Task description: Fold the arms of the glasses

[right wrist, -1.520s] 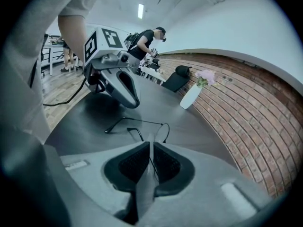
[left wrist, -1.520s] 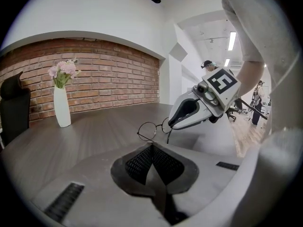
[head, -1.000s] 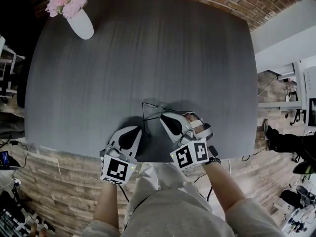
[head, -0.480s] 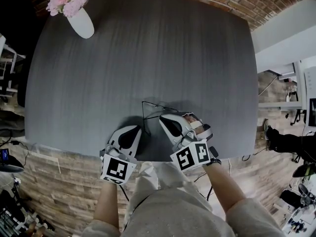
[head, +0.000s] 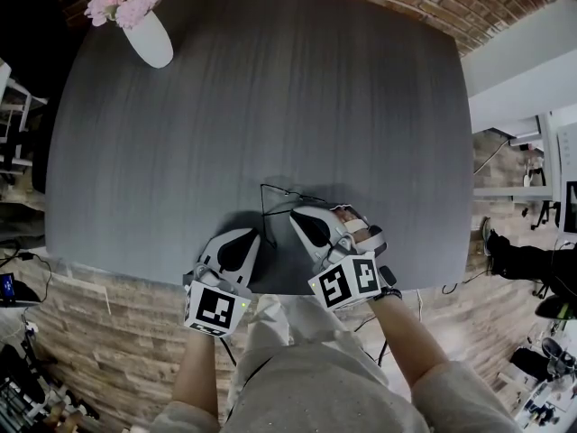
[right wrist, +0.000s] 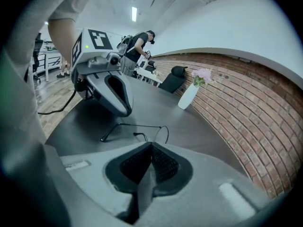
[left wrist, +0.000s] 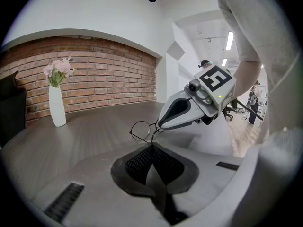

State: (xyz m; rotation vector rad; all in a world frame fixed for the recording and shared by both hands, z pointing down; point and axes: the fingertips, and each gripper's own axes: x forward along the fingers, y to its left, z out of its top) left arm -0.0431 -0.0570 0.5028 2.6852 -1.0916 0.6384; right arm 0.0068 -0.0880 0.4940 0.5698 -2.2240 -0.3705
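Thin black wire glasses [head: 275,192] sit on the dark grey table [head: 270,97] near its front edge, between my two grippers. My right gripper [head: 293,213] is shut, and the front of the frame runs in under its tips [right wrist: 151,144]. One arm [right wrist: 135,125] stretches out open towards the left gripper, its tip down on the table. In the left gripper view the round lens [left wrist: 140,130] stands upright at the right gripper's tip [left wrist: 159,126]. My left gripper [head: 252,236] is shut, its tips [left wrist: 151,145] just short of the outstretched arm.
A white vase of pink flowers [head: 149,41] stands at the table's far left corner. A brick wall [left wrist: 104,74] runs behind the table. The table's front edge [head: 135,273] lies right under the grippers. A person [right wrist: 137,46] stands far off in the room.
Almost nothing differs. The right gripper has shifted a touch to the left, and the glasses have stayed at its tip.
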